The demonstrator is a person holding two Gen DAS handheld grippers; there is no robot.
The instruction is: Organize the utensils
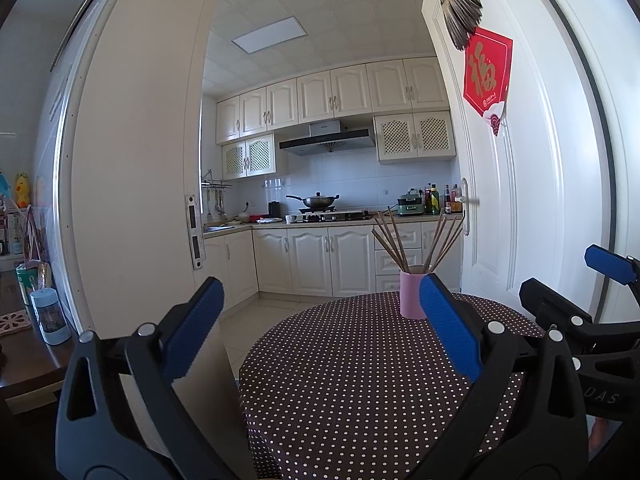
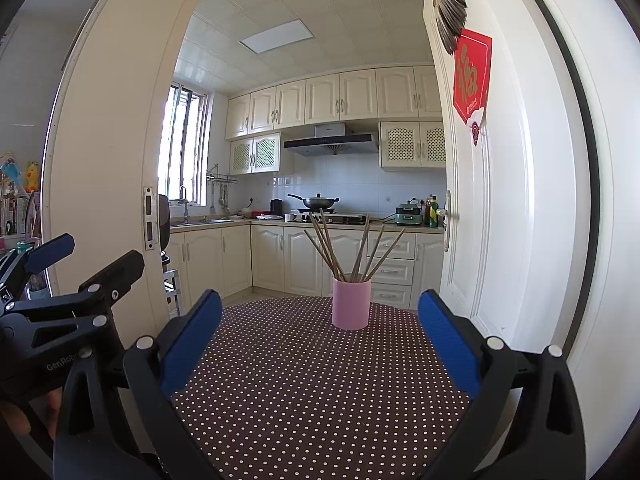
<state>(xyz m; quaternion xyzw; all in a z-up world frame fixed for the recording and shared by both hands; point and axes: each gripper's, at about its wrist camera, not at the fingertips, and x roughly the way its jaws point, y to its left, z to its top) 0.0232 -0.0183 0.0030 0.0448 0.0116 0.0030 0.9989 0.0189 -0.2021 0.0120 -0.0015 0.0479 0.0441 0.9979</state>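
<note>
A pink cup (image 2: 351, 304) stands upright at the far edge of a round table with a dark polka-dot cloth (image 2: 312, 384). Several brown chopsticks (image 2: 352, 250) stand in it, fanned out. In the left wrist view the cup (image 1: 410, 296) is partly hidden behind my left gripper's right finger, with the chopsticks (image 1: 416, 242) above it. My left gripper (image 1: 320, 320) is open and empty, held above the table's near left side. My right gripper (image 2: 320, 328) is open and empty, facing the cup from above the near edge. Each gripper shows at the other view's side.
An open white door (image 2: 500, 200) with a red paper sign stands just right of the table. A door frame (image 1: 132, 200) is to the left. A wooden side table (image 1: 28, 360) with a small blue bottle (image 1: 50, 316) is far left. The kitchen counter lies beyond.
</note>
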